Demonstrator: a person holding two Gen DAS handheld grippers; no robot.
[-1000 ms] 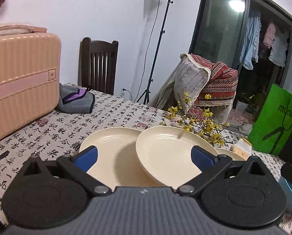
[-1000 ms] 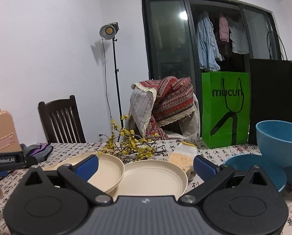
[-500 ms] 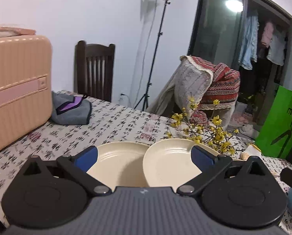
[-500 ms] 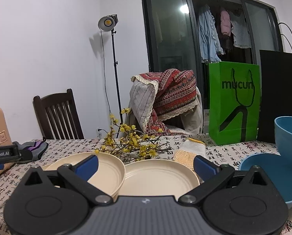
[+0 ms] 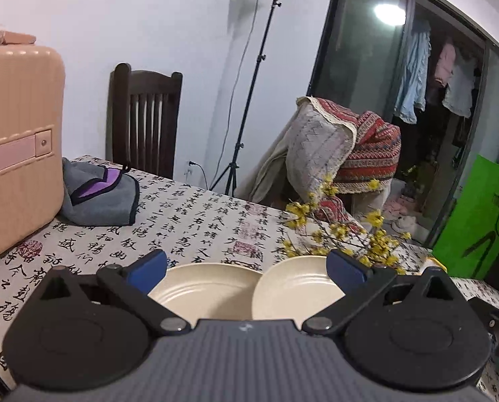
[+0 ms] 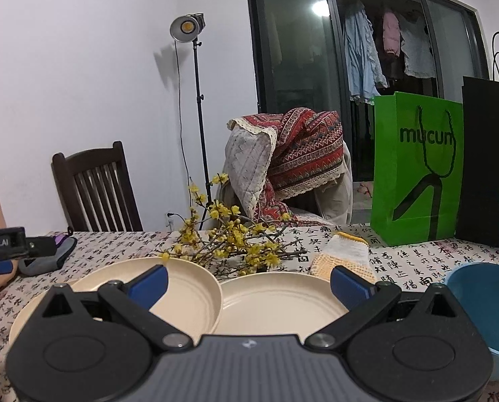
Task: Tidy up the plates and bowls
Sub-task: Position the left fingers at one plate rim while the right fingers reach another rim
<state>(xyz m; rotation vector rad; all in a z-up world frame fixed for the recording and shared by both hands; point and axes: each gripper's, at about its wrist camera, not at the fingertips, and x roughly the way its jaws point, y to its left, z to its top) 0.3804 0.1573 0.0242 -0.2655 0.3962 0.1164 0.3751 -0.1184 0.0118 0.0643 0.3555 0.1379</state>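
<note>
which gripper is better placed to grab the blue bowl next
Right, probably. The blue bowl sits just beside the open right gripper; the left gripper, also open, faces the cream plates.

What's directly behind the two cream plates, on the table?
Behind the cream plates lies a yellow flowering branch, with a knit glove to its right. The branch's cut end cannot be seen, hidden among the stems.

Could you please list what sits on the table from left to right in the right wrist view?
Grey pouch → left cream plate → right cream plate → knitted glove → green paper bag → blue bowl.
</note>
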